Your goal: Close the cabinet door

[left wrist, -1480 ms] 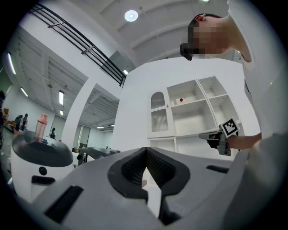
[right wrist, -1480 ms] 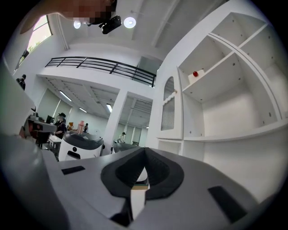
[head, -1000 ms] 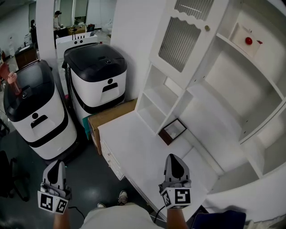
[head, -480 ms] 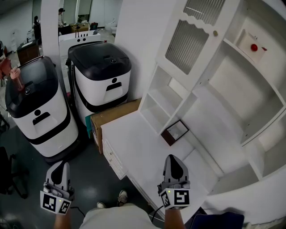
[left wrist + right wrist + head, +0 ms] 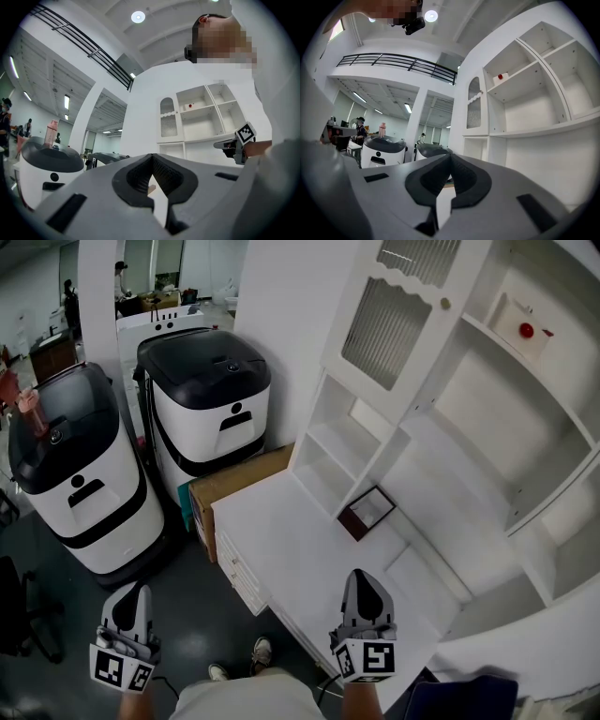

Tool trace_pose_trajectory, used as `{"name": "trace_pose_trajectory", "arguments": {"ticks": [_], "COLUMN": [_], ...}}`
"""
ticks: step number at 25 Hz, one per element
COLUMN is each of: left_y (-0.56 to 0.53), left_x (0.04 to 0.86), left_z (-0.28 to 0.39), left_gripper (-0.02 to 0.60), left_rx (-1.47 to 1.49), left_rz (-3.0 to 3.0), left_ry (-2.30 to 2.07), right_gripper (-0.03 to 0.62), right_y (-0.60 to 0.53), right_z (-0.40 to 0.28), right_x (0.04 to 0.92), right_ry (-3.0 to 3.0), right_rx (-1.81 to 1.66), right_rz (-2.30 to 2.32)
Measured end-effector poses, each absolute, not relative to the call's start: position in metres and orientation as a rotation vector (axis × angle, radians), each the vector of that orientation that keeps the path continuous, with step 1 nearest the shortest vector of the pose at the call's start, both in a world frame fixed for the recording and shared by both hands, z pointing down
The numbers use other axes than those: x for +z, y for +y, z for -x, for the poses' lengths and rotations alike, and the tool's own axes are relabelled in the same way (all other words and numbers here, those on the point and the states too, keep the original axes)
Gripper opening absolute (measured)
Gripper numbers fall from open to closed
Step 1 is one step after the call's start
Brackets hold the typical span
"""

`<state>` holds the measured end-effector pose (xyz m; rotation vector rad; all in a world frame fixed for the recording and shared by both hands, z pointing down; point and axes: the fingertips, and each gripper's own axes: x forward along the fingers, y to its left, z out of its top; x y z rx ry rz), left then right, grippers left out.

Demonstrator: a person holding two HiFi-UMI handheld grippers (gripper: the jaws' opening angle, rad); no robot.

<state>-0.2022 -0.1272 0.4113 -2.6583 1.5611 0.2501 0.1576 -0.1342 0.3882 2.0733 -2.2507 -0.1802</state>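
The white cabinet's door (image 5: 389, 324), with a ribbed glass panel and a small knob (image 5: 445, 304), stands swung open to the left of the open shelves (image 5: 487, 399). It also shows in the left gripper view as the door (image 5: 168, 119) and in the right gripper view as the door (image 5: 474, 110). My right gripper (image 5: 364, 579) is shut and empty, low over the white desk (image 5: 281, 549), well short of the door. My left gripper (image 5: 132, 598) is shut and empty, held over the floor left of the desk.
A small red object (image 5: 527, 330) sits on an upper shelf. A dark picture frame (image 5: 367, 512) lies on the desk by the cabinet. Two white-and-black machines (image 5: 202, 399) and a cardboard box (image 5: 234, 479) stand left of the desk. People stand far back.
The head view has shifted slightly. The right gripper has edged a little lower over the desk. The door is still open and both grippers stay shut.
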Motion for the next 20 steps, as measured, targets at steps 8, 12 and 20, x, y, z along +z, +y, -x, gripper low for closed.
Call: {"name": "trace_pose_trajectory", "arguments": {"ticks": [8, 12, 20], "left_y": [-0.124, -0.123, -0.119], "left_x": [0.421, 0.425, 0.434], "left_z": [0.199, 0.197, 0.196], "left_gripper": [0.003, 0.003, 0.003], "left_rx": [0.243, 0.248, 0.251], "left_rz": [2.695, 2.705, 2.725], "left_ry": [1.542, 1.537, 1.534], "right_gripper": [-0.003, -0.003, -0.003], "right_y": [-0.123, -0.118, -0.112], "right_z": [-0.157, -0.159, -0.156], "right_x": [0.396, 0.399, 0.405], "right_ry": [-2.219, -2.204, -2.195], "right_rx": [-0.165, -0.164, -0.162], "right_rz": [-2.087, -2.084, -2.076]}}
